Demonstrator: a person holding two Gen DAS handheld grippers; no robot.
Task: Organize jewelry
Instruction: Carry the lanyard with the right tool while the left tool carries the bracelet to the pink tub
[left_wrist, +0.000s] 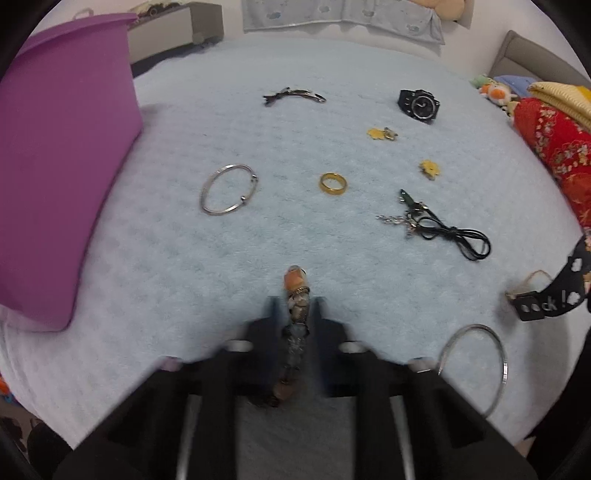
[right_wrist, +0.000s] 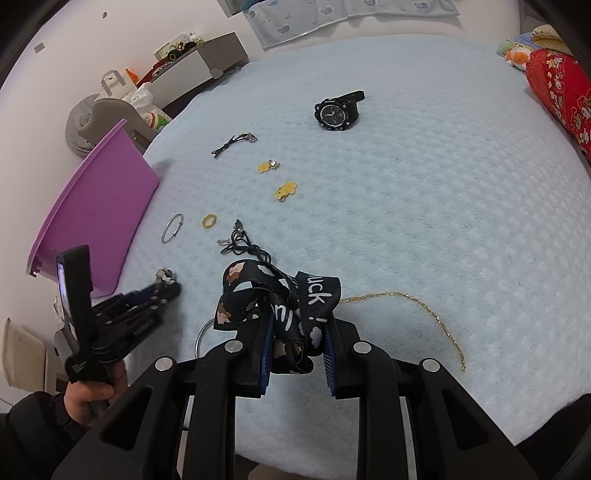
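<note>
My left gripper (left_wrist: 295, 306) is shut on a beaded stone bracelet (left_wrist: 294, 291) and holds it over the pale blue blanket (left_wrist: 184, 258); the left gripper also shows in the right wrist view (right_wrist: 168, 286). My right gripper (right_wrist: 299, 332) is shut on a black printed lanyard (right_wrist: 280, 291). On the blanket lie a silver bangle (left_wrist: 228, 189), a gold ring (left_wrist: 333, 183), two yellow flower charms (left_wrist: 380, 133), a black watch (left_wrist: 419, 104), a black cord necklace (left_wrist: 443, 229), a dark hair clip (left_wrist: 293, 95), a second silver bangle (left_wrist: 476, 365) and a gold chain (right_wrist: 424, 317).
A purple bin (left_wrist: 55, 177) stands on the blanket at the left. A red patterned cushion (left_wrist: 554, 147) and soft toys (left_wrist: 495, 90) lie along the right edge. A grey cabinet (right_wrist: 207, 66) stands beyond the bed.
</note>
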